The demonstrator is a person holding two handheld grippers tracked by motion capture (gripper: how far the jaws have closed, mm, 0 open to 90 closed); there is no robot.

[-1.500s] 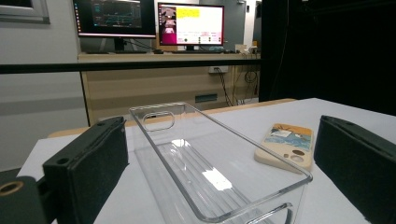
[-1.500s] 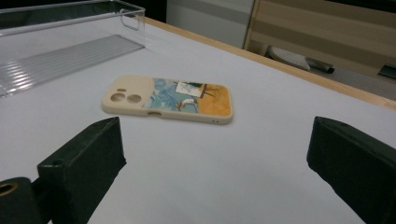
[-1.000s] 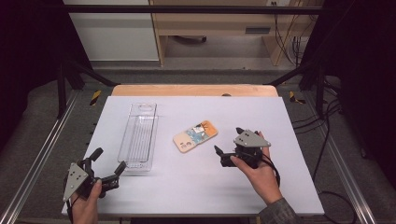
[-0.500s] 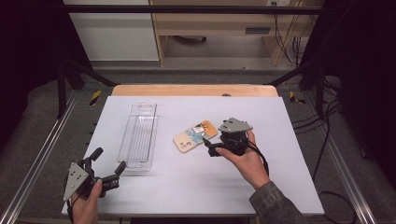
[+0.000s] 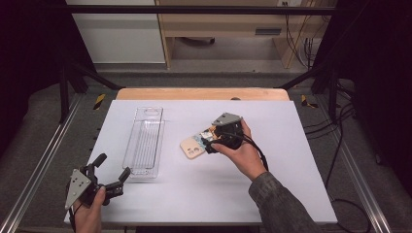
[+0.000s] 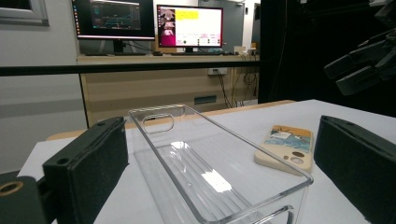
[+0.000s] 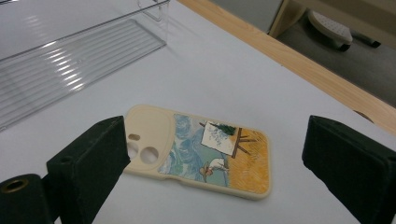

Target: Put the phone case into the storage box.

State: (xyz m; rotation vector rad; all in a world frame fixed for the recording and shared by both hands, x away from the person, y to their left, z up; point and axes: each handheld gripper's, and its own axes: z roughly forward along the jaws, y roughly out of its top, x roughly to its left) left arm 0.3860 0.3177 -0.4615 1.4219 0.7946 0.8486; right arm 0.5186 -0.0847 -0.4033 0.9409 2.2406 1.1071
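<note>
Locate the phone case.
In the high view the phone case lies flat mid-table, right of the clear tray, under the open right hand-held gripper.

Phone case (image 5: 196,144) on the table (image 5: 291,165), just right of the clear tray (image 5: 144,141).

We count one phone case (image 5: 198,144), one clear plastic bin (image 5: 144,142), one white table (image 5: 272,184) beneath them, two grippers, the left gripper (image 5: 110,174) and the right gripper (image 5: 210,142), and two lit monitors (image 6: 189,25) behind.
</note>
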